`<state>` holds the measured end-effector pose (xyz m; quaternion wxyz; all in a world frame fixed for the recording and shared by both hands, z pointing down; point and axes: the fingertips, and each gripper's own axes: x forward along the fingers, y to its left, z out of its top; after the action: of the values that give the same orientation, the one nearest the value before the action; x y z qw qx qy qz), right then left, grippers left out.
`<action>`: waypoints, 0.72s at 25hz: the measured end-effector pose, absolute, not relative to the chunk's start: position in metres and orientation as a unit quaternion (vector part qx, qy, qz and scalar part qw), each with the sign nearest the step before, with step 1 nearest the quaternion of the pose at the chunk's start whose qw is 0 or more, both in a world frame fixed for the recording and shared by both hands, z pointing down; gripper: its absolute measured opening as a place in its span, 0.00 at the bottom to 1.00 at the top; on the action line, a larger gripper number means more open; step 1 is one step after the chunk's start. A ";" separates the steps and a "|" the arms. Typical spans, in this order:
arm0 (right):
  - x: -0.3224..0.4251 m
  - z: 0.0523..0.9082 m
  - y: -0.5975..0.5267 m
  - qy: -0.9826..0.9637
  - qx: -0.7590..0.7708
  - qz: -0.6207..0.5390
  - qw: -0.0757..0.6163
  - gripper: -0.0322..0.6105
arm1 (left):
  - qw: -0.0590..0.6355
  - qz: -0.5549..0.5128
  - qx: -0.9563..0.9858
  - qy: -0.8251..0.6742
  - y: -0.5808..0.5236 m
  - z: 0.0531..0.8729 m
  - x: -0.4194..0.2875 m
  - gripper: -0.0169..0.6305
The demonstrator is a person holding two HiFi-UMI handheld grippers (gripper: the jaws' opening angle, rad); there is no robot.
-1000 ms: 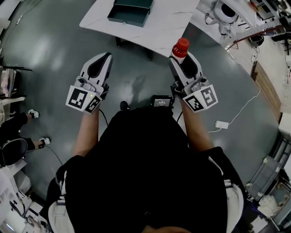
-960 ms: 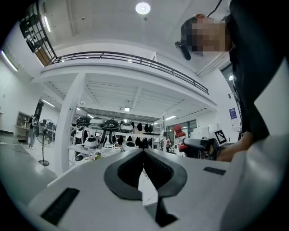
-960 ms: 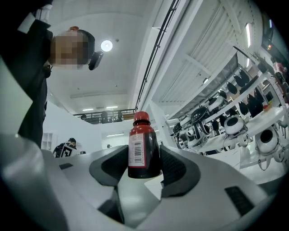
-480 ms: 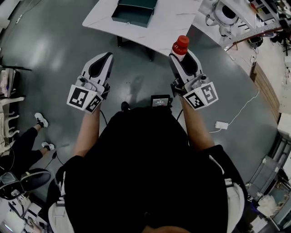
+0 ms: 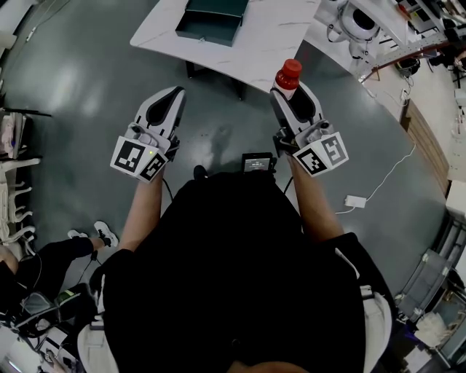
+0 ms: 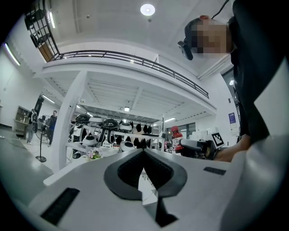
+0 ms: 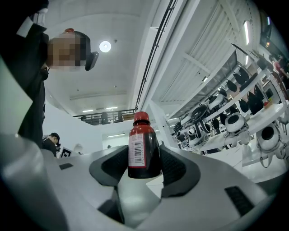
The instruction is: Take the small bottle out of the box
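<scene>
Head view has you standing over a grey floor [image 5: 87, 87] with a gripper in each hand, both held out toward a white marble-patterned table [image 5: 280, 33] on the far side. Your right gripper [image 5: 290, 92] is pinching the small bottle [image 5: 289, 73]. Its dark pads press on either side of the lower body, and the red cap and shoulders stand up clear of the jaws. Through the right gripper view the bottle is upright, filled with dark red liquid, and its white barcode label faces the camera. The bottle is out of the dark green box [image 5: 211, 18], which sits on the far part of the table, well apart from it and to the left. The bottle hangs over the floor, just at the near edge of the table. Your left gripper [image 5: 173, 93] is pressed together. In the left gripper view its dark pads meet at the tip with nothing between them, and the bottle in your other gripper shows off to the right. The marker cubes [image 5: 138, 158] sit at the near ends of both grippers, close to your hands. A small device with a screen [image 5: 259, 162] shows between your forearms. A white adapter [image 5: 355, 199] lies on the floor at the right, on a cable. Another person's legs and white shoes [image 5: 102, 234] are at the near left.
</scene>
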<state>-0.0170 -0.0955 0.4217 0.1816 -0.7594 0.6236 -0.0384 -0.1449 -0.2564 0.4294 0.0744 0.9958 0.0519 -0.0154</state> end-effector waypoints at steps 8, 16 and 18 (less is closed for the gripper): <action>-0.016 0.422 -0.093 0.621 -0.761 -0.038 0.186 0.41 | 0.078 -0.011 0.995 0.060 -0.252 0.431 -0.140 0.05; -0.008 0.427 -0.083 0.618 -0.761 -0.046 0.191 0.41 | 0.085 -0.006 0.994 0.066 -0.244 0.434 -0.130 0.05; -0.002 0.430 -0.075 0.618 -0.760 -0.048 0.194 0.41 | 0.085 -0.005 0.994 0.067 -0.236 0.435 -0.123 0.05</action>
<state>-0.0019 -0.0754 0.4298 0.1936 -0.7605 0.6180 -0.0479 -0.1227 -0.2365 0.4350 0.0850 0.9941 0.0674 -0.0048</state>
